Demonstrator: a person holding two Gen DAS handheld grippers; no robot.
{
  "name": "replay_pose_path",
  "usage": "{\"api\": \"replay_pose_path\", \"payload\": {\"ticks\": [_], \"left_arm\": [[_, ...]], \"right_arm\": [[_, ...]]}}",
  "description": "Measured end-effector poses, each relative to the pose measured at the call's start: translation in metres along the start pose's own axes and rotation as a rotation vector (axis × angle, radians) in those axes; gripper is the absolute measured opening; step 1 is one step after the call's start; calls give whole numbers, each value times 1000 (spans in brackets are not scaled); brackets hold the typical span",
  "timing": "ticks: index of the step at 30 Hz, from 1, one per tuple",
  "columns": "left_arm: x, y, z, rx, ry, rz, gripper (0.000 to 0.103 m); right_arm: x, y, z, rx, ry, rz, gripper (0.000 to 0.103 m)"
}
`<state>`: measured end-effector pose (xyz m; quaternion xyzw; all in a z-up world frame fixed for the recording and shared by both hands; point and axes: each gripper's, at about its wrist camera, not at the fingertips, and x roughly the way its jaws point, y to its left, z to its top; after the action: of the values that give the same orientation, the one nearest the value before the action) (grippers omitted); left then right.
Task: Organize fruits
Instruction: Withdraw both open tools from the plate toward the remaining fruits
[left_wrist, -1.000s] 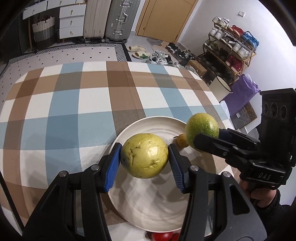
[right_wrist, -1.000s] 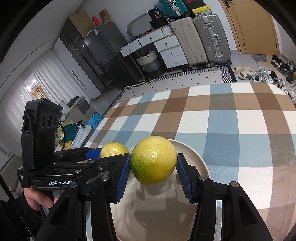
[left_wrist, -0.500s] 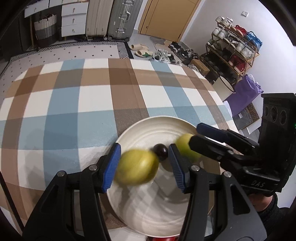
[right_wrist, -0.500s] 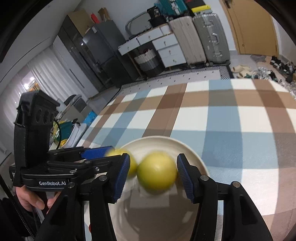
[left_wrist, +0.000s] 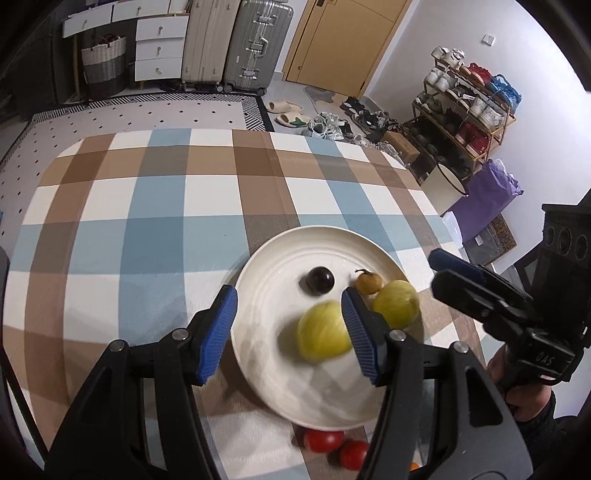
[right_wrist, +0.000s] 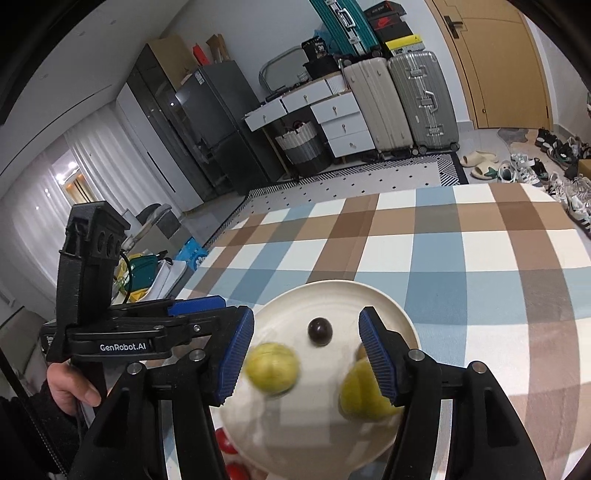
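Both yellow-green fruits (left_wrist: 323, 334) now lie released in plate (left_wrist: 288, 243).

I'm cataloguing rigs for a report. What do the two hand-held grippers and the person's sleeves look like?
Both the left hand-held gripper and the right hand-held gripper have black frames, silver bolts and blue ribbed pads. The left one's body reads "GenRobot.AI" in white, with a dark cable behind. The sleeves are dark.
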<state>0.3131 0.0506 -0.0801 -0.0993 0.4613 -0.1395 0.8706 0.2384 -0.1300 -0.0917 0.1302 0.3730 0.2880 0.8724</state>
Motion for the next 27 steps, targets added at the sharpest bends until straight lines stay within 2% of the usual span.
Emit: {"api": "replay_pose_path", "payload": {"ticks": [15, 18, 23, 27], "left_arm": [[-69, -17, -61, 26, -78, 14, 56], [-76, -20, -74, 21, -84, 18, 62], [-87, -28, -96, 46, -96, 50, 63], [-99, -36, -112, 71, -128, 70, 78]], "right_arm": [[-63, 39, -47, -35, -58, 16, 61], [-72, 43, -57, -30, -66, 16, 61], [-87, 50, -73, -31, -92, -13, 76], [-97, 56, -84, -36, -112, -15, 82]]}}
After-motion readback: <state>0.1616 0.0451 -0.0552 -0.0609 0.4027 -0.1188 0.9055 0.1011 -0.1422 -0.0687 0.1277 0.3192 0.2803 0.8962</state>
